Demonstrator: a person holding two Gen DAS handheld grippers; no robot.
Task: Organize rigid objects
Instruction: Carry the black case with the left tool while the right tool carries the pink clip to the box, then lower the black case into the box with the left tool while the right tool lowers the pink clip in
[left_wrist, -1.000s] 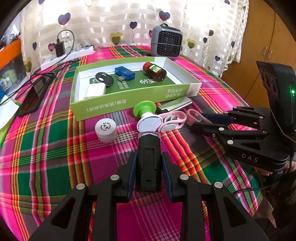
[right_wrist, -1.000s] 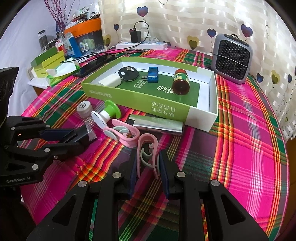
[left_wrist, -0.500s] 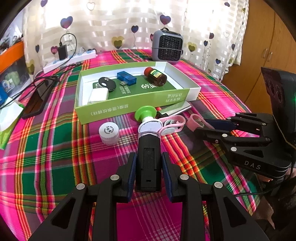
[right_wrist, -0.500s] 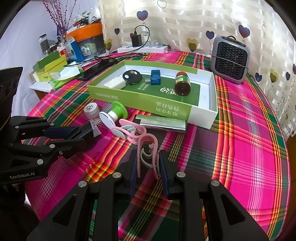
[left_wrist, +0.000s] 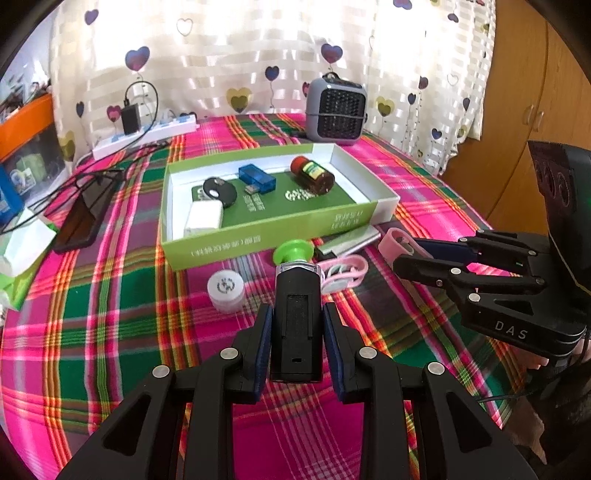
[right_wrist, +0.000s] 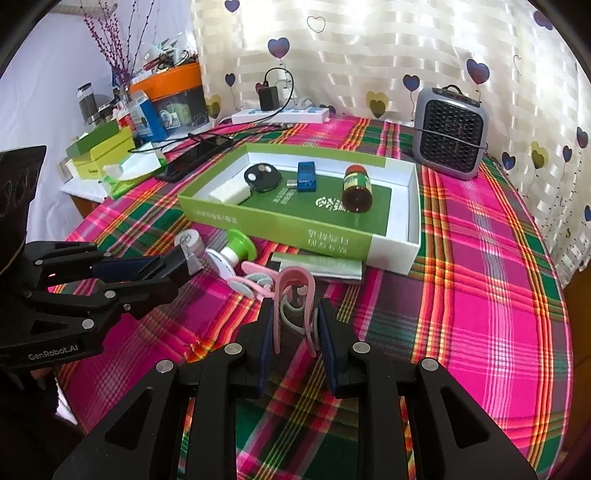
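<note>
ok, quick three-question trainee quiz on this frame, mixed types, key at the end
1. True or false: the brown bottle lies on its side inside the green box.
2. What does the right gripper hold? A) pink clip B) white cap C) blue USB stick
3. Fill in: the left gripper is closed on a ____ rectangular device.

Key:
1. True; it lies beside the blue USB stick.
2. A; the pink clip sits upright between the jaws, while the white cap stands on the tablecloth.
3. Black; the black device has a clear tip.
</note>
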